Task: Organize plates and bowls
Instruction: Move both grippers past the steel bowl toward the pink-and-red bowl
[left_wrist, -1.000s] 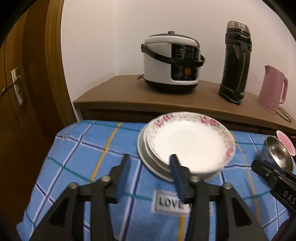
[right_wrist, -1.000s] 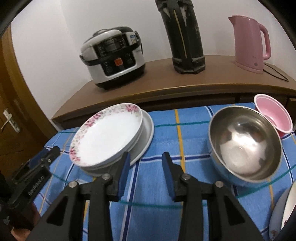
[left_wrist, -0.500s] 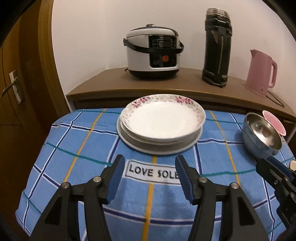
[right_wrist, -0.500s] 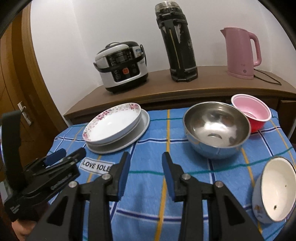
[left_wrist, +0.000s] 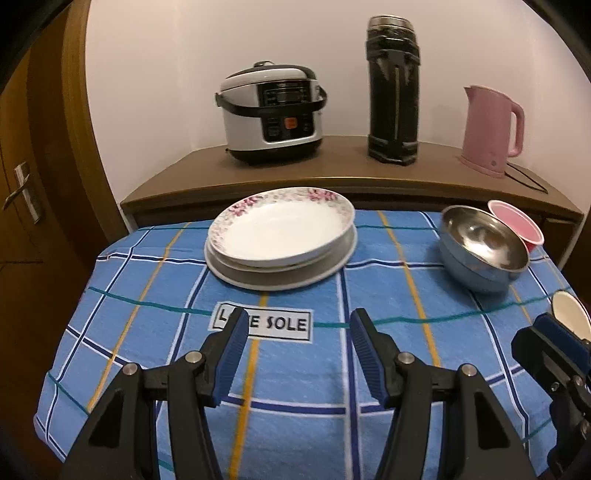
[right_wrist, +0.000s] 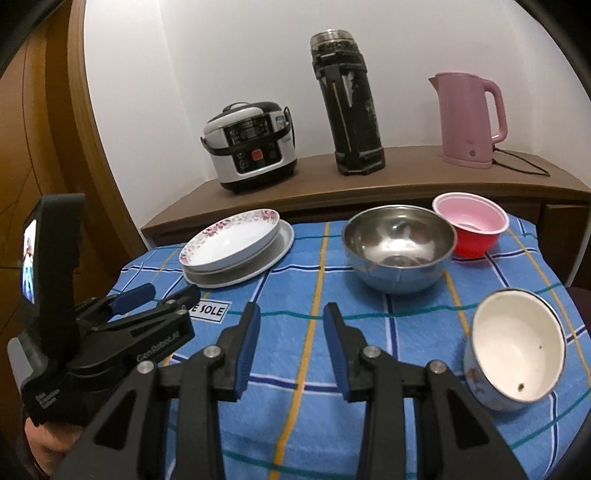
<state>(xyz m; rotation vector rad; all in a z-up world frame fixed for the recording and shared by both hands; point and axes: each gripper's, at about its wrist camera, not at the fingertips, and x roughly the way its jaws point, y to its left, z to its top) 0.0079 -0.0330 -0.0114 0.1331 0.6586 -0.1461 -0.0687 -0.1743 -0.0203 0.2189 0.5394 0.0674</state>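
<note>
Blue checked tablecloth (left_wrist: 295, 369), wooden sideboard (left_wrist: 332, 173) behind, white wall, both grippers' fingers apart, empty

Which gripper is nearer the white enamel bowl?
Right. The right gripper hovers just left of the white enamel bowl; the left gripper is farther left, facing the plate stack.

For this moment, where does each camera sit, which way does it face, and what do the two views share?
Left wrist: rides the left claw, above the near table edge, facing the plates and the sideboard; shows its own open blue-padded fingers, plus the right claw's tip at the right edge.
Right wrist: rides the right claw, further right, facing the steel bowl; shows its open fingers, the left claw at the left and a bit of hand.
Shared: plates, steel bowl, pink bowl, white bowl, cooker, flask, kettle.
</note>
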